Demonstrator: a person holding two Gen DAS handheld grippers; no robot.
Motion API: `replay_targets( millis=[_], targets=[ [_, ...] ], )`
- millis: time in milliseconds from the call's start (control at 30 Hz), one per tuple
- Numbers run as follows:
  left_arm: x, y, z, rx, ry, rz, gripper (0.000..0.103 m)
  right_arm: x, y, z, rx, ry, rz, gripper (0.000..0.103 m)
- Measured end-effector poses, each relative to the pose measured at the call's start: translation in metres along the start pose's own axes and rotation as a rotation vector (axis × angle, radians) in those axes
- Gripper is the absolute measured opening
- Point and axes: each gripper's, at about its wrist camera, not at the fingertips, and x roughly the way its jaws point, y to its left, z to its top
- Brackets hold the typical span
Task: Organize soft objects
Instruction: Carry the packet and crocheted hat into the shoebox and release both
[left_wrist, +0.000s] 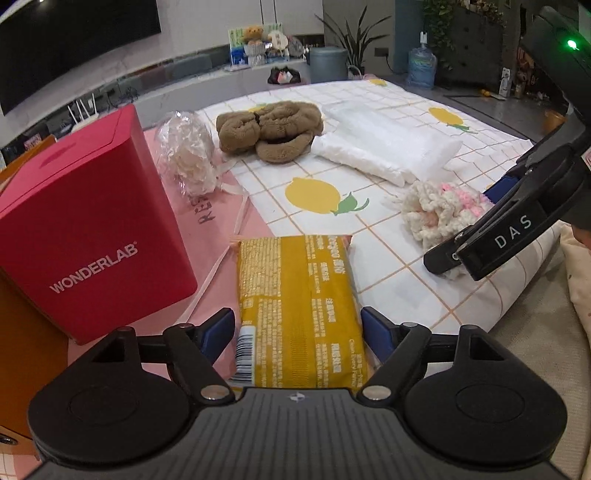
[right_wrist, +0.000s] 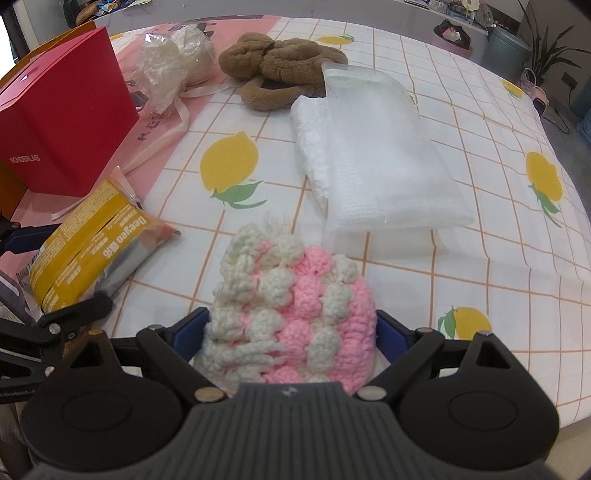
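Note:
My left gripper is shut on a yellow tissue pack, which lies lengthwise between the blue pads; the pack also shows in the right wrist view. My right gripper is shut on a pink-and-cream knitted item, seen in the left wrist view on the lemon-print sheet. A brown plush, a white mesh bag with cloth and a plastic-wrapped cream bundle lie further back.
A red WONDERLAB box stands at the left on a pink bag with ribbon handles. An orange box is at the far left. The sheet's front edge drops off at the right onto beige fabric.

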Motion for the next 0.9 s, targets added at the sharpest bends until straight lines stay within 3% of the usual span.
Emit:
replay_targets(
  millis=[100, 367, 433, 633, 900],
  targets=[
    [-0.001, -0.003, -0.006, 0.013, -0.059, -0.008, 0.077, -0.001, 0.000, -0.001, 0.000, 0.000, 0.000, 0.091],
    [-0.008, 0.000, -0.013, -0.021, -0.098, -0.005, 0.073, 0.000, 0.000, 0.000, -0.014, -0.006, 0.008, 0.090],
    [-0.011, 0.002, -0.012, -0.046, -0.102, 0.024, 0.073, -0.002, -0.001, -0.001, -0.017, -0.021, 0.012, 0.082],
    [-0.027, 0.008, -0.010, -0.061, -0.143, 0.006, 0.073, -0.007, 0.003, -0.003, 0.007, -0.026, -0.003, 0.070],
    [-0.055, 0.019, -0.003, -0.085, -0.152, -0.037, 0.073, -0.024, 0.004, -0.013, 0.077, -0.027, -0.024, 0.064]
  ],
)
